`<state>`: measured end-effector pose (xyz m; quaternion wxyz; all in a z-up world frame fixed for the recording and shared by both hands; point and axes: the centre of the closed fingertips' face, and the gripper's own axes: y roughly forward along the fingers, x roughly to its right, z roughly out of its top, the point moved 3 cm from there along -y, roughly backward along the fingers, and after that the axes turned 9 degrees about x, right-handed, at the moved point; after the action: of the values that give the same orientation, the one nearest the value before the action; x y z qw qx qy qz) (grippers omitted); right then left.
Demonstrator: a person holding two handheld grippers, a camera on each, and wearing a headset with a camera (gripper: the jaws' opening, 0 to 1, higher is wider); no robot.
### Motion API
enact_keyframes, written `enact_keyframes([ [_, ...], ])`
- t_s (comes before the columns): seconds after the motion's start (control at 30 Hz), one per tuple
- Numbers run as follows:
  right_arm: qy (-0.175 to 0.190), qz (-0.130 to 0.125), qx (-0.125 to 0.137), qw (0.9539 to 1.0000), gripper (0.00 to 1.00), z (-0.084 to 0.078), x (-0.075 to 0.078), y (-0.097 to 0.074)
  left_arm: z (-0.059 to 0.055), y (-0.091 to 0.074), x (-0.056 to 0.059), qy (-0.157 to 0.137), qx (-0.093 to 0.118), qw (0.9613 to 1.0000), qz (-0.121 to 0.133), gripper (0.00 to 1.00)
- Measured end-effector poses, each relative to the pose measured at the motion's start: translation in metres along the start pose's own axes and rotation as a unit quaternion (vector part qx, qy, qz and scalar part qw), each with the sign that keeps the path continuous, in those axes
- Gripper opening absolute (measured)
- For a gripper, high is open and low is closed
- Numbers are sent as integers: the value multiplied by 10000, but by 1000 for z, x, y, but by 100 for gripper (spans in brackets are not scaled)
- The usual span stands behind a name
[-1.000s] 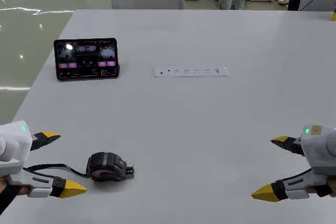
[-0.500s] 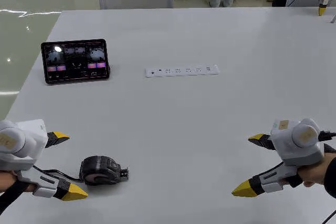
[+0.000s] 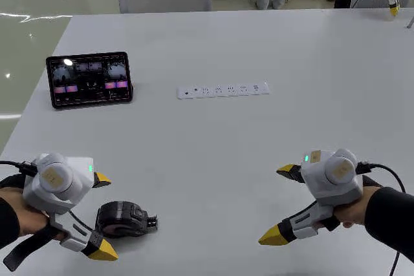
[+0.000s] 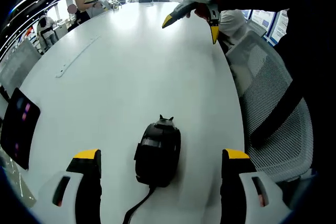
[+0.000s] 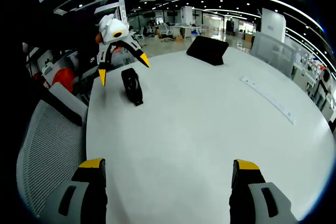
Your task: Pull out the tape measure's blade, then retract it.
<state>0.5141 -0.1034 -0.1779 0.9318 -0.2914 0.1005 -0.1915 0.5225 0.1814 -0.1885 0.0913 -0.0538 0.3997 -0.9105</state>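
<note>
A black tape measure (image 3: 124, 218) lies on the white table near its front left edge, blade tip pointing right, a black strap trailing off to its left. My left gripper (image 3: 103, 214) is open and straddles the tape measure (image 4: 158, 151), its yellow fingertips (image 4: 86, 155) on either side without touching it. My right gripper (image 3: 282, 202) hovers open over the front right of the table, nothing between its fingers. In the right gripper view the tape measure (image 5: 132, 84) sits far off under the left gripper (image 5: 122, 67).
A dark tablet (image 3: 89, 79) stands at the left of the table. A white power strip (image 3: 222, 89) lies flat in the middle. A mesh chair (image 4: 273, 119) is beside the table edge. People stand at the far end.
My left gripper has moved forward so its fingers now flank the tape measure. My right gripper has shifted left, toward the middle of the table. The tape measure has stayed in place.
</note>
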Motion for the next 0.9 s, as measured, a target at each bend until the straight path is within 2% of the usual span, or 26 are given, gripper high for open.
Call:
enact_keyframes([
  [0.13,-145,123,-2,9998,99,8,-2,13,3,3,-1,47,-75,9999,-128,92],
  [0.27,-263,192,15,9995,99,14,-3,24,5,3,-1,11,-103,9998,-163,86],
  [0.37,-486,305,-103,9983,99,15,-5,36,6,4,1,-65,-112,9996,-236,83],
  [0.43,-482,327,-127,9982,99,17,-7,42,9,5,3,-137,-73,9994,-294,80],
  [0.5,-419,415,-106,9982,99,20,-10,50,8,7,3,-37,-190,9995,-260,78],
  [0.6,-480,458,-116,9977,99,24,-14,61,6,9,5,25,-313,9990,-310,70],
  [0.7,-507,535,-85,9972,99,30,-19,72,6,12,7,66,-348,9987,-378,65],
  [0.9,-753,725,-168,9944,99,37,-31,91,4,18,9,235,-598,9970,-427,47],
])
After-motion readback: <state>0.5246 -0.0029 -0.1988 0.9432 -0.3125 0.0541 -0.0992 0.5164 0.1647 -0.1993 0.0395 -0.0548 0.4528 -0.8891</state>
